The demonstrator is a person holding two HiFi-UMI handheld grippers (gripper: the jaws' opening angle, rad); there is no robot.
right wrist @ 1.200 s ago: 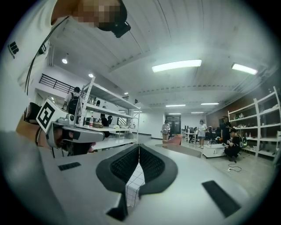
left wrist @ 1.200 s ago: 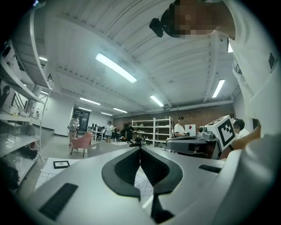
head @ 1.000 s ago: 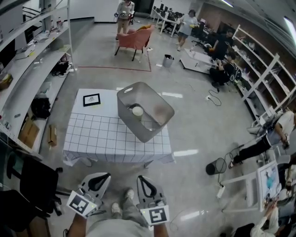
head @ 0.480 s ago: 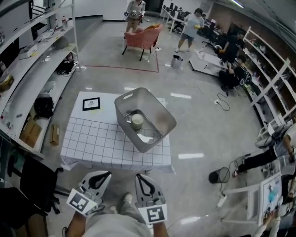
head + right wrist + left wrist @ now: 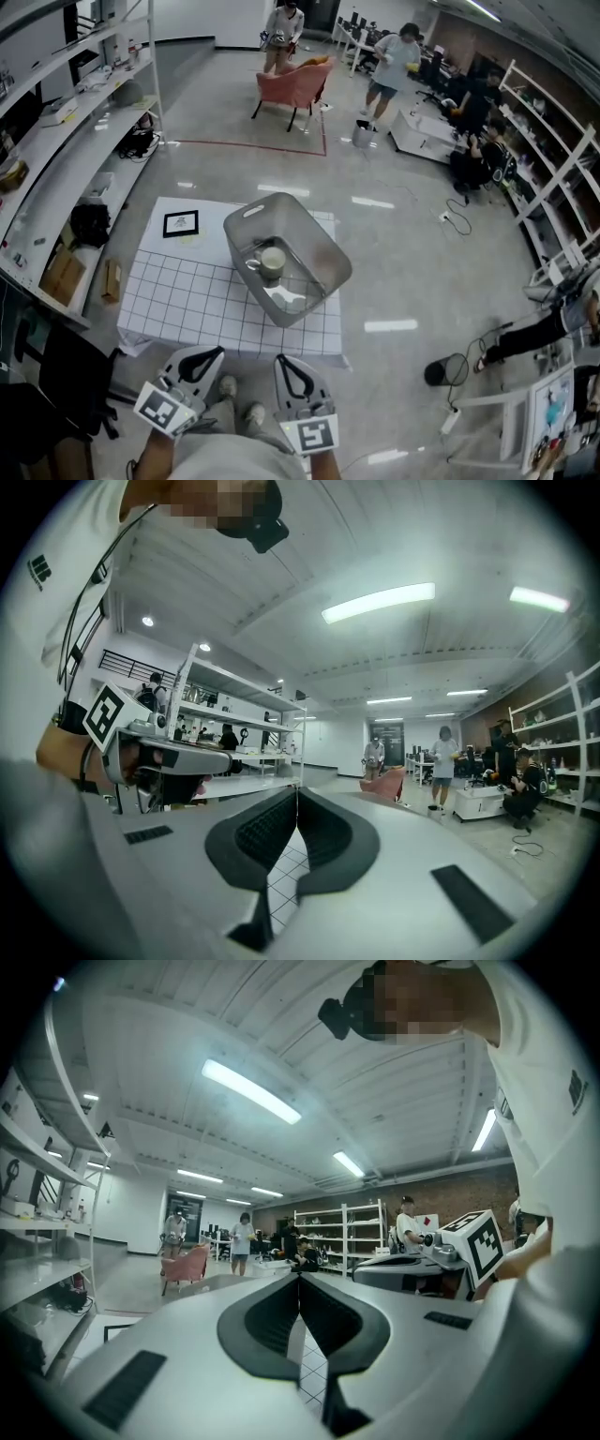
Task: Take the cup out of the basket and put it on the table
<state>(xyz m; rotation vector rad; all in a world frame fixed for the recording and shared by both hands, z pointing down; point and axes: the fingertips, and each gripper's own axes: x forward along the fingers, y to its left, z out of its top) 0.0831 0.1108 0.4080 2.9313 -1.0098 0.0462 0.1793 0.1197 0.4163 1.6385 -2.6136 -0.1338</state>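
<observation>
A pale cup (image 5: pixel 272 260) stands inside a grey plastic basket (image 5: pixel 323 278) on the low table with the white gridded cloth (image 5: pixel 187 300). Both grippers hang near the bottom of the head view, short of the table's near edge. My left gripper (image 5: pixel 208 352) is shut with nothing in it; in the left gripper view (image 5: pixel 299 1279) its jaws meet tip to tip. Beside it, my right gripper (image 5: pixel 279 358) is also shut and empty, and its jaws touch in the right gripper view (image 5: pixel 297 794). Both point level toward the table.
A framed marker card (image 5: pixel 180 223) lies at the table's far left corner. Shelving (image 5: pixel 66 141) runs along the left, with boxes on the floor beside it. A pink armchair (image 5: pixel 292 84) and several people stand farther back. Cables and a black bin (image 5: pixel 433 372) lie to the right.
The table and basket have come closer and lower in the head view as I walk toward them. Both grippers keep their shut pose.
</observation>
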